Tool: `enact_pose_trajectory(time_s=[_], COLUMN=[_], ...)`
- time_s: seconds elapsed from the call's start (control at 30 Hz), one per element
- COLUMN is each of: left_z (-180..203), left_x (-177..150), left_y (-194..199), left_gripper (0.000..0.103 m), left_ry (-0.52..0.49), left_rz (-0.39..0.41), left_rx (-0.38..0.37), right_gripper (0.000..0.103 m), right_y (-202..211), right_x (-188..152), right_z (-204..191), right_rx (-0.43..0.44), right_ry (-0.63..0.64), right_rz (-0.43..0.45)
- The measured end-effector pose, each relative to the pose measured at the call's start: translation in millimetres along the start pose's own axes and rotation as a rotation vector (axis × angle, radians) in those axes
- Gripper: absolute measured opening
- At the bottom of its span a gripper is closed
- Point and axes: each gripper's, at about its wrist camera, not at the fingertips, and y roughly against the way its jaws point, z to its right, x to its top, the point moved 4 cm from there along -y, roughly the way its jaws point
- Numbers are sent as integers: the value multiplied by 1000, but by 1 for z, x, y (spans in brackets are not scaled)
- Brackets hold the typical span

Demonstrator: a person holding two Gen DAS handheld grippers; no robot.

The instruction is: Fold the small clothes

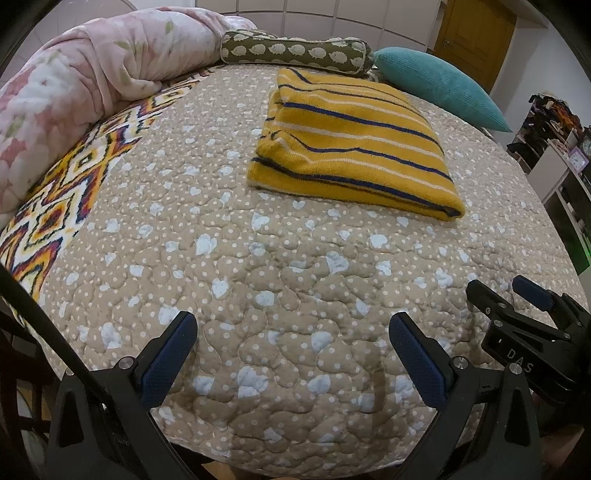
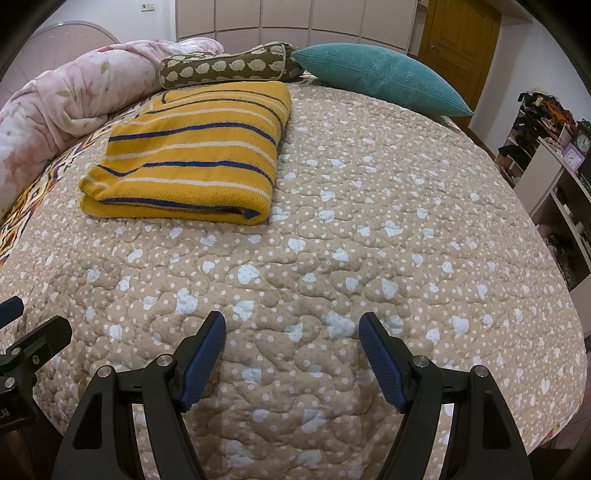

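Note:
A yellow garment (image 1: 351, 147) with blue and white stripes lies folded into a thick rectangle on the beige quilted bedspread (image 1: 258, 277); in the right wrist view the same garment (image 2: 192, 155) sits at the far left. My left gripper (image 1: 291, 325) hovers open over bare quilt near the bed's front edge, well short of the garment. My right gripper (image 2: 291, 325) is open too, nothing between its blue pads, and its tips (image 1: 517, 291) show at the right of the left wrist view. A tip of the left gripper (image 2: 22, 321) shows at the left edge of the right wrist view.
A pink floral duvet (image 1: 81, 85) is bunched along the bed's far left. A green bolster (image 1: 295, 51) with a hedgehog print and a teal cushion (image 1: 439, 85) lie at the head. Cluttered white shelves (image 2: 554, 166) stand right of the bed, and a wooden door (image 2: 461, 33) is behind.

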Motion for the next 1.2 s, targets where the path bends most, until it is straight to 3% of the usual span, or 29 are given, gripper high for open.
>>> enact_pose_trajectory(time_s=[1.2], left_z=[5], left_x=[0], left_y=[-3], left_gripper=[103], left_ry=[2], left_rz=[-3], left_rx=[-37], right_gripper=[82], right_y=[9], right_x=[4], right_z=[-2], right_rx=[-15], right_ry=[1], right_rz=[39])
